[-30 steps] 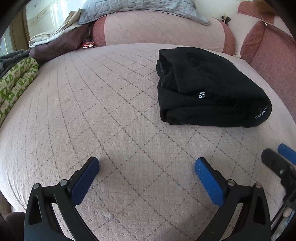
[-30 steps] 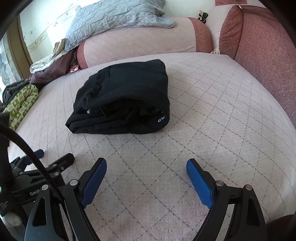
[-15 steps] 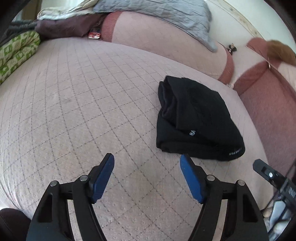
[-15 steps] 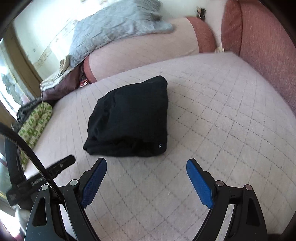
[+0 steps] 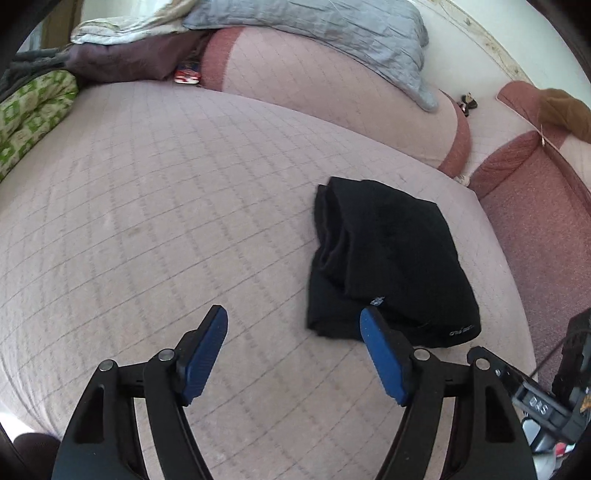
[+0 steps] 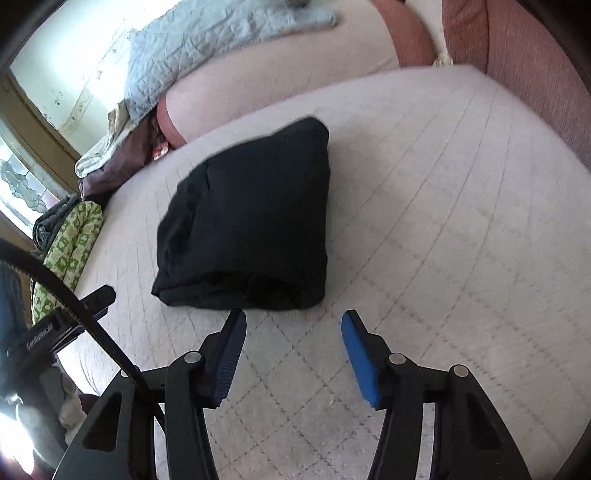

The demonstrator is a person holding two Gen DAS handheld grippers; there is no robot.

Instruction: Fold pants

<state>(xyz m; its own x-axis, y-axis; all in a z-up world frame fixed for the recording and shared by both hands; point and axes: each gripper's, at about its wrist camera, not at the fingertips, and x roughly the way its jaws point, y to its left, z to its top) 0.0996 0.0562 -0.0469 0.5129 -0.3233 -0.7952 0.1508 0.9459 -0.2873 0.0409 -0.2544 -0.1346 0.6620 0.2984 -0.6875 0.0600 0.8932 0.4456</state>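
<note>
The black pants (image 5: 388, 258) lie folded into a compact bundle on the pink quilted bed (image 5: 166, 221), right of middle in the left wrist view. They also show in the right wrist view (image 6: 251, 221), left of middle. My left gripper (image 5: 293, 319) is open and empty, held above the bed, near and to the left of the bundle's near edge. My right gripper (image 6: 293, 323) is open and empty, just short of the bundle's near right corner. Neither gripper touches the pants.
A long pink bolster (image 5: 332, 85) with a grey-blue quilt (image 5: 332, 29) lies at the bed's far edge. A green patterned blanket (image 5: 26, 114) and piled clothes (image 5: 122, 55) sit at the far left. A dark red cushioned side (image 5: 546, 229) borders the right.
Both grippers have lifted and pulled back from the bed surface, so the folded pants look smaller and lower in view. Both jaw gaps have narrowed somewhat. The pants have not moved.
</note>
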